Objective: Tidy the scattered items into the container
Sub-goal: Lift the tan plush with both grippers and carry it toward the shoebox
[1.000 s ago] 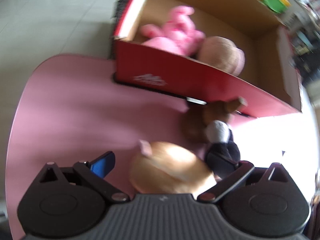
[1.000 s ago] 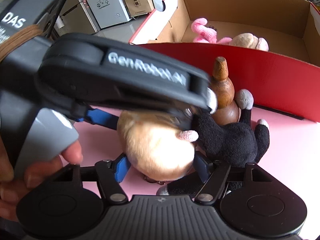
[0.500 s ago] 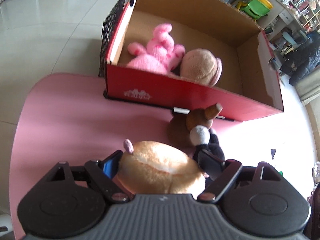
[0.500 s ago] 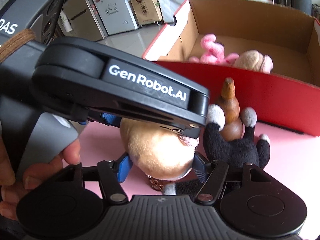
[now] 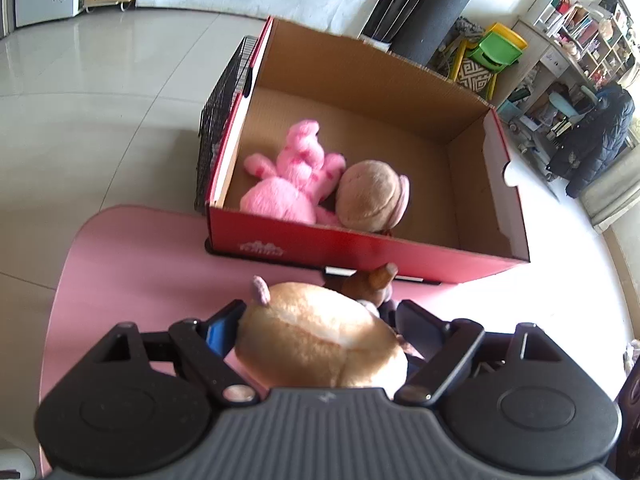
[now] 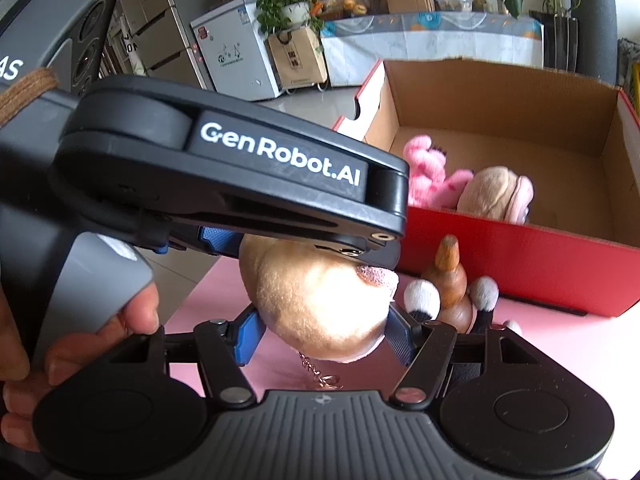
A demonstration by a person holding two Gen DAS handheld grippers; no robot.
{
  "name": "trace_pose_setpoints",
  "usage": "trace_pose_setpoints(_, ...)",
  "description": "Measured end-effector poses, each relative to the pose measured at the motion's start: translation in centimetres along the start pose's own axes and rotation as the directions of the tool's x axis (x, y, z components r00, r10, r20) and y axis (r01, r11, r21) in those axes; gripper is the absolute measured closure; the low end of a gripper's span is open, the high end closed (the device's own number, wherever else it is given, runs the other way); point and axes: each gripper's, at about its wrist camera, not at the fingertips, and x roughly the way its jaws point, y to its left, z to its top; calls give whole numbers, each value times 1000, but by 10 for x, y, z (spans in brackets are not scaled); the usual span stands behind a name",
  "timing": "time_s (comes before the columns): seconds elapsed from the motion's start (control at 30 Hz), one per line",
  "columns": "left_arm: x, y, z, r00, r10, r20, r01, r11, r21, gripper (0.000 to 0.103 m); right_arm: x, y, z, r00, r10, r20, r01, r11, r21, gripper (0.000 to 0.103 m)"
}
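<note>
A tan round plush toy (image 5: 320,340) is held between the fingers of both grippers, above the pink table (image 5: 140,264). My left gripper (image 5: 316,324) is shut on it from above. My right gripper (image 6: 324,328) is shut on the same tan plush (image 6: 320,304) from the side; a small chain hangs under it. The red cardboard box (image 5: 360,246) stands just beyond, holding a pink plush (image 5: 292,176) and a beige round plush (image 5: 372,196). A brown wooden gourd (image 6: 452,276) and a black plush with white paws (image 6: 424,300) lie on the table before the box.
A black wire rack (image 5: 224,104) stands against the box's left side. The table's rounded left edge (image 5: 68,264) drops to a tiled floor. Shelves, a green stool (image 5: 496,48) and a person are far right.
Both grippers have lifted the tan plush up off the table. The box interior has come more into view in both views; the gourd and black plush stayed on the table.
</note>
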Motion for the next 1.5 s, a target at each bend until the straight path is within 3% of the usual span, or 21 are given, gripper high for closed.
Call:
trace_pose_setpoints(0.73, -45, -43, 37, 978, -107, 178, 87, 990, 115, 19, -44, -17, 45, 984, -71, 161, 90, 989, -113, 38)
trace_pose_setpoints(1.1, -33, -54, 60, 956, -206, 210, 185, 976, 117, 19, -49, -30, 59, 971, -125, 202, 150, 982, -117, 38)
trace_pose_setpoints(1.5, -4, -77, 88, 937, -248, 245, 223, 967, 127, 19, -44, -64, 83, 954, -177, 242, 199, 977, -71, 38)
